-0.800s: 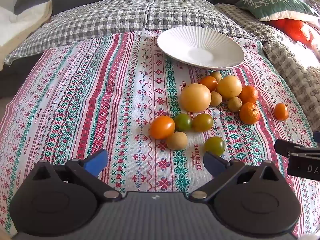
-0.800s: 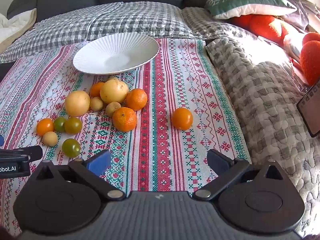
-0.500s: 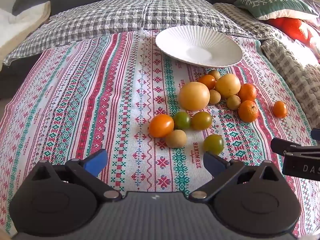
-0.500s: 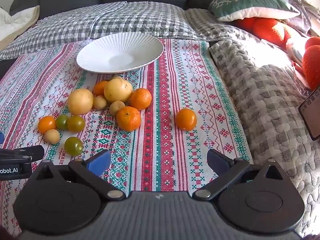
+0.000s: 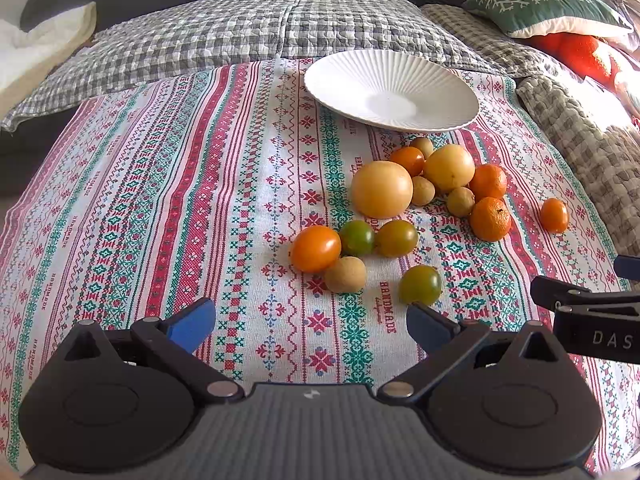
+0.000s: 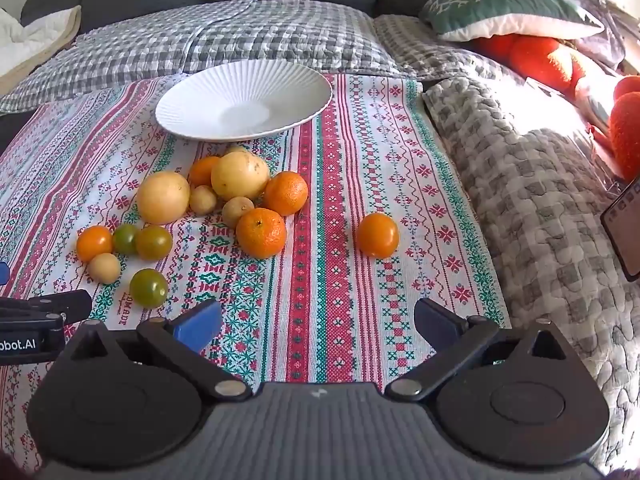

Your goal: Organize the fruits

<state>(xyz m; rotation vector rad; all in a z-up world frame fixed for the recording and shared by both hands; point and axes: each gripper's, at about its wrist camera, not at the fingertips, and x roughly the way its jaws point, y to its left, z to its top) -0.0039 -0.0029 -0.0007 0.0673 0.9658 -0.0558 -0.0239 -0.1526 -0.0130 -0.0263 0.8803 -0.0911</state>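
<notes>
On the cloth (image 6: 340, 184): plate (image 6: 244, 100) at the far side, cluster of fruits (image 6: 224, 200) just before it, single fruit (image 6: 378, 235) apart to the right. Behind the cloth, blanket (image 6: 224, 36); far right, pillow (image 6: 508, 10).

left gripper (image 5: 311, 326): jaws wide apart, empty, tilted down | right gripper (image 6: 318, 324): same
</notes>
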